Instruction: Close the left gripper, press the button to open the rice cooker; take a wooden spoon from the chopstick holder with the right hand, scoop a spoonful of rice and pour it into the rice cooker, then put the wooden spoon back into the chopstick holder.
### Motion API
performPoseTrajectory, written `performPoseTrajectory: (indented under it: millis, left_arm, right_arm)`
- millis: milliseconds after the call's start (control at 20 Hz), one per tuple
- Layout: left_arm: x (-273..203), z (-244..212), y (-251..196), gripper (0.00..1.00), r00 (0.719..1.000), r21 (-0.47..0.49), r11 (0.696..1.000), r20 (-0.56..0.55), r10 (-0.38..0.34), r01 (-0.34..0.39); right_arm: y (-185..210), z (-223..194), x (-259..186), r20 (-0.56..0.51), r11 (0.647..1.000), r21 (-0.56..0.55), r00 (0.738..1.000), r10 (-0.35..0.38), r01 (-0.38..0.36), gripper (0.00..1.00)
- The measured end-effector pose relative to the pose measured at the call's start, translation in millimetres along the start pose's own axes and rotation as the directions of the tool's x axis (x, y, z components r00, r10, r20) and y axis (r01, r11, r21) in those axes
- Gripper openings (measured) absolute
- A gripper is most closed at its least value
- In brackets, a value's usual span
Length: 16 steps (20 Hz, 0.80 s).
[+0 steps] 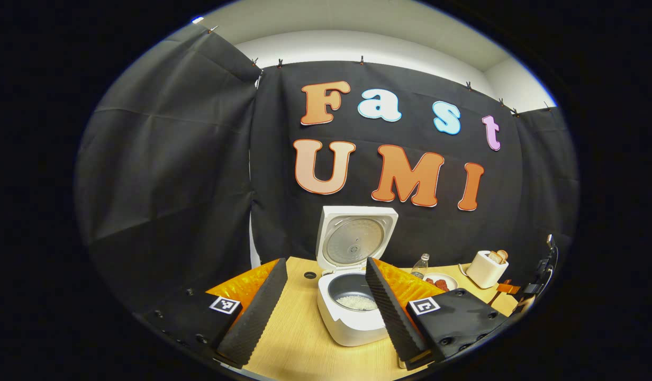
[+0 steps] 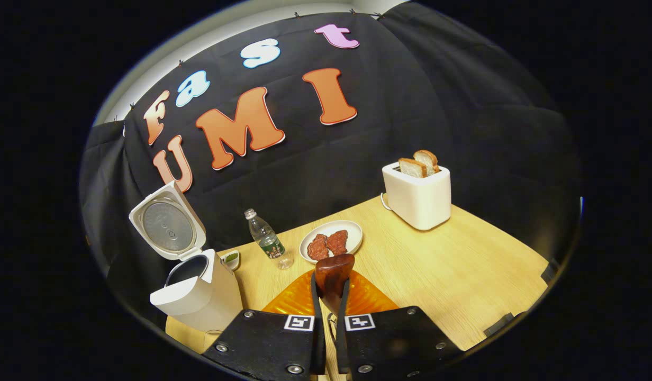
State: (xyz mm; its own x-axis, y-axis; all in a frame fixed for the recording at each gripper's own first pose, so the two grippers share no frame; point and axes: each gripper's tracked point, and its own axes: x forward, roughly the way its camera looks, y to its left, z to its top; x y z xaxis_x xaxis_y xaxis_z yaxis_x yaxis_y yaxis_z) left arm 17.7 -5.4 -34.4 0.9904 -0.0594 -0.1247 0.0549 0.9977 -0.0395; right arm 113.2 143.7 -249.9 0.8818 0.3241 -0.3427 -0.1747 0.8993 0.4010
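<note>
The white rice cooker (image 1: 352,323) stands on the wooden table with its lid (image 1: 356,239) swung up. White rice (image 1: 356,302) lies in its dark inner pot. My left gripper (image 1: 326,264) is open, with one finger on each side of the cooker and nothing between them. My right gripper (image 2: 331,290) is shut on the handle of the wooden spoon (image 2: 334,274), whose bowl points up and away over the table. The cooker (image 2: 199,291) sits to the left of the spoon, lid raised. I cannot tell whether the spoon's bowl carries any rice.
A water bottle (image 2: 268,241), a plate with pieces of red meat (image 2: 331,241), a small dish (image 2: 231,258) and a white toaster with bread slices (image 2: 417,196) stand behind the spoon. The bottle (image 1: 420,264), plate (image 1: 441,280) and toaster (image 1: 486,269) lie right of the cooker.
</note>
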Motion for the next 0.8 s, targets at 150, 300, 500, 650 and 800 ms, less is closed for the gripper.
performPoseTrajectory:
  millis: [150, 300, 500, 650, 800]
  left_arm:
    - [-2.9, 4.6, -5.6, 1.00, 1.000, 0.016, 1.000, 0.006, -0.003, 0.003]
    - [-4.1, 6.9, -11.0, 1.00, 1.000, 0.023, 1.000, 0.009, -0.007, 0.007]
    - [-0.3, 12.3, -19.6, 1.00, 1.000, 0.021, 1.000, 0.020, -0.016, 0.016]
    - [2.6, 16.6, -28.0, 1.00, 0.999, 0.031, 0.999, 0.031, -0.028, 0.027]
    - [11.4, 25.2, -36.0, 1.00, 0.999, 0.029, 0.999, 0.044, -0.030, 0.029]
  right_arm:
    - [-9.6, -6.7, 3.9, -0.006, 0.999, 0.049, 1.000, -0.005, 0.005, 0.07]
    - [-21.3, -15.6, 4.2, -0.028, 0.994, 0.107, 1.000, -0.002, 0.005, 0.15]
    - [-48.3, -18.8, 2.9, -0.064, 0.985, 0.156, 0.996, -0.062, 0.071, 0.30]
    - [-67.8, -23.3, -5.4, -0.090, 0.982, 0.152, 0.991, -0.100, 0.113, 0.64]
    - [-79.9, -18.5, -26.2, -0.098, 0.980, 0.127, 0.985, -0.139, 0.151, 0.92]
